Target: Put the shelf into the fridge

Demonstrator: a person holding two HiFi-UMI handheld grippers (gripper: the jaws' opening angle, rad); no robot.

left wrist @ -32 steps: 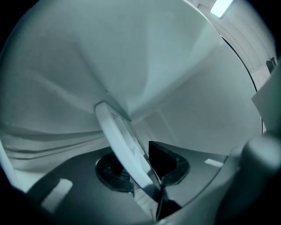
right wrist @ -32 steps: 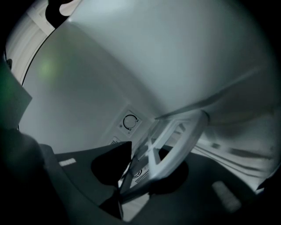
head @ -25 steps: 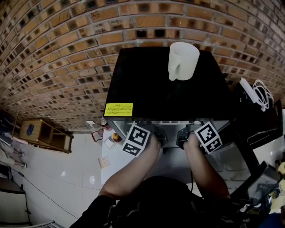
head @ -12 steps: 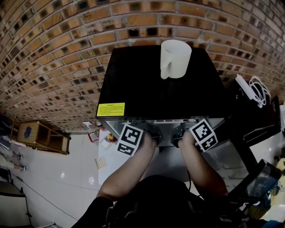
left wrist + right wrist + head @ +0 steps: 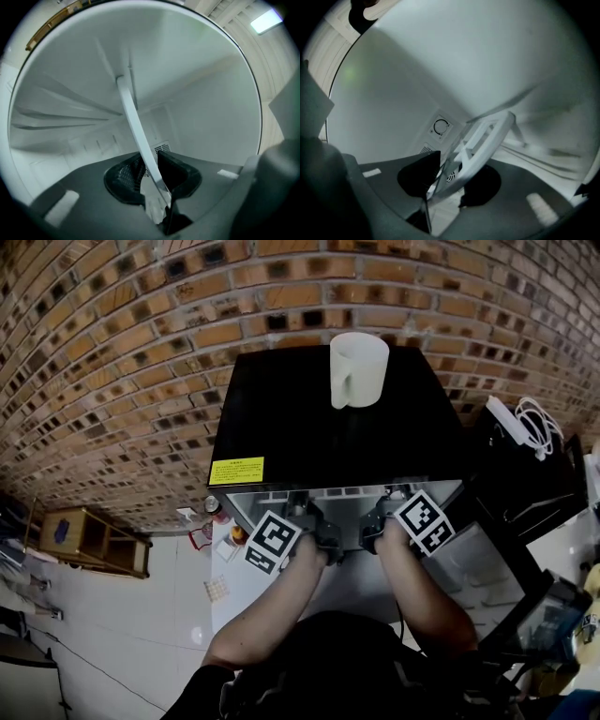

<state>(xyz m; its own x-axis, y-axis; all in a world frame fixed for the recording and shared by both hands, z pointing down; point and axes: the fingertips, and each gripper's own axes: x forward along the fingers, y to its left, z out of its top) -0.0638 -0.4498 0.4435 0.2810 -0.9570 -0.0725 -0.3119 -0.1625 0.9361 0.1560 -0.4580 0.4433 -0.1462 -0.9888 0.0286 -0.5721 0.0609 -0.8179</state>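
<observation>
Shelf (image 5: 136, 126) is inside the fridge (image 5: 337, 418). The left fingers (image 5: 125, 176), just tightened, and the right fingers (image 5: 417, 176) both clamp its edge. Insertion looks underway; next, seat it on the side rails (image 5: 61, 115), then release.

In the head view the fridge (image 5: 337, 427) hides the shelf (image 5: 133, 122) and the tips of left tool (image 5: 149, 174) and right tool (image 5: 449, 178); the label (image 5: 235, 471) print is unreadably small.
</observation>
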